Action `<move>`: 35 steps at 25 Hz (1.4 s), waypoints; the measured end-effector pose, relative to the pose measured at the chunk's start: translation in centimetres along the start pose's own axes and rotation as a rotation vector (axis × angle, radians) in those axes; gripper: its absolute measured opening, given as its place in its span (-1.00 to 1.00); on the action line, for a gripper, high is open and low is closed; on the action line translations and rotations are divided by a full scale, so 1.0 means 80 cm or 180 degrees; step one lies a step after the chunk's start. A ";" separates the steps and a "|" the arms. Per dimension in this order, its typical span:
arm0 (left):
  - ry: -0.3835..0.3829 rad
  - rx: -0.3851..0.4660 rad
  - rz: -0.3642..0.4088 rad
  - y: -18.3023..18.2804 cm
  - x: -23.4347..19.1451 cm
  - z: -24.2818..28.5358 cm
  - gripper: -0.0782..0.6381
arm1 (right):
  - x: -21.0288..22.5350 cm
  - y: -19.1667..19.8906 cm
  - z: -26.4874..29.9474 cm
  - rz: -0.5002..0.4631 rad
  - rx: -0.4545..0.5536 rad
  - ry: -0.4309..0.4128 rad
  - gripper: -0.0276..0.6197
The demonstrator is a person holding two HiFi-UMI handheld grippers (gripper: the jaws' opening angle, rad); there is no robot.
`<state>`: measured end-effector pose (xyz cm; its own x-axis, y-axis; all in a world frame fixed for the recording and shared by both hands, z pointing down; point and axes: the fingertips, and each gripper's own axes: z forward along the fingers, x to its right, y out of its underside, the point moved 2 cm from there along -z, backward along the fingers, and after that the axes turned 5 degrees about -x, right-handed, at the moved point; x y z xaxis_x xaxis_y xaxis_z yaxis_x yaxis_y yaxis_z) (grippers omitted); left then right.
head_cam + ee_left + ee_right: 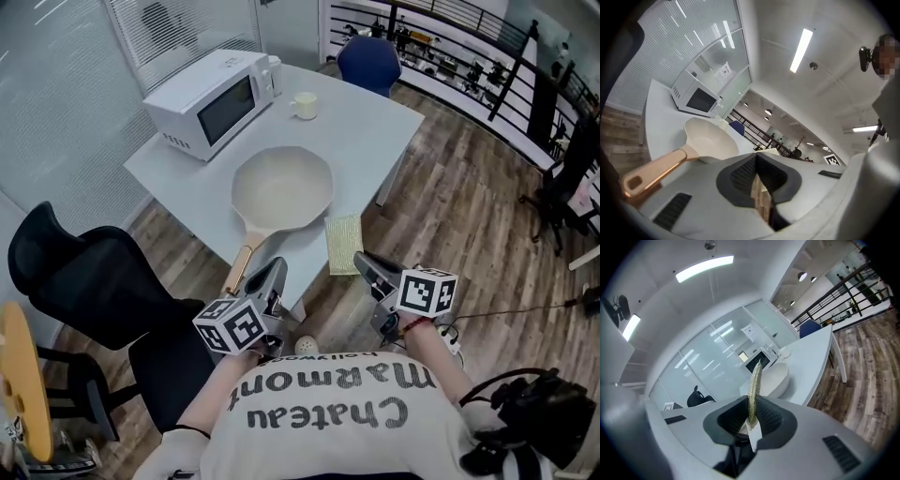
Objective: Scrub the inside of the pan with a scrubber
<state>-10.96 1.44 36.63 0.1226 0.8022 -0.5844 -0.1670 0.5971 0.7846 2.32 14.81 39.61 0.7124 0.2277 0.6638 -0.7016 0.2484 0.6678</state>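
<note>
Microwave [211, 101] — cup [304, 106] — white table [375, 131]

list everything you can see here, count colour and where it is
table: 1, white, middle of the room
microwave: 1, white, far left corner of the table
cup: 1, cream, on the table right of the microwave
pan: 1, cream with a wooden handle, middle of the table, handle towards the person
scrubber: 1, yellow-green, at the table's near edge, clamped in the right gripper
office chair: 1, black, left of the table
desk chair: 1, blue, beyond the table
left hand-held gripper: 1, grey, shut and empty, near the pan's handle
right hand-held gripper: 1, grey, shut on the scrubber
</note>
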 end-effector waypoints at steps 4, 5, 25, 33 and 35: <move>0.0052 -0.0016 0.0032 -0.034 -0.025 0.031 -0.80 | 0.003 -0.030 0.046 -0.0006 -0.0019 -0.0050 -0.76; 0.0061 -0.0021 0.0041 -0.041 -0.030 0.037 -0.80 | 0.004 -0.035 0.055 0.0000 -0.0027 -0.0058 -0.76; -0.0139 0.0051 -0.0138 -0.083 -0.121 0.091 -0.80 | 0.023 -0.093 0.182 0.0101 -0.0113 -0.0374 -0.76; -0.0688 0.0262 -0.0350 -0.091 -0.150 0.115 -0.80 | 0.060 -0.127 0.242 0.0028 -0.0656 -0.0603 -0.76; -0.0847 0.0335 -0.0415 -0.098 -0.160 0.122 -0.80 | 0.065 -0.143 0.261 -0.0029 -0.0802 -0.0702 -0.76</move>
<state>-1.65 -13.48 39.97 0.3903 0.6827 -0.6178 -0.0325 0.6808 0.7318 13.84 -6.48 42.44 0.6794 0.0218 0.7334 -0.6504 0.4807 0.5882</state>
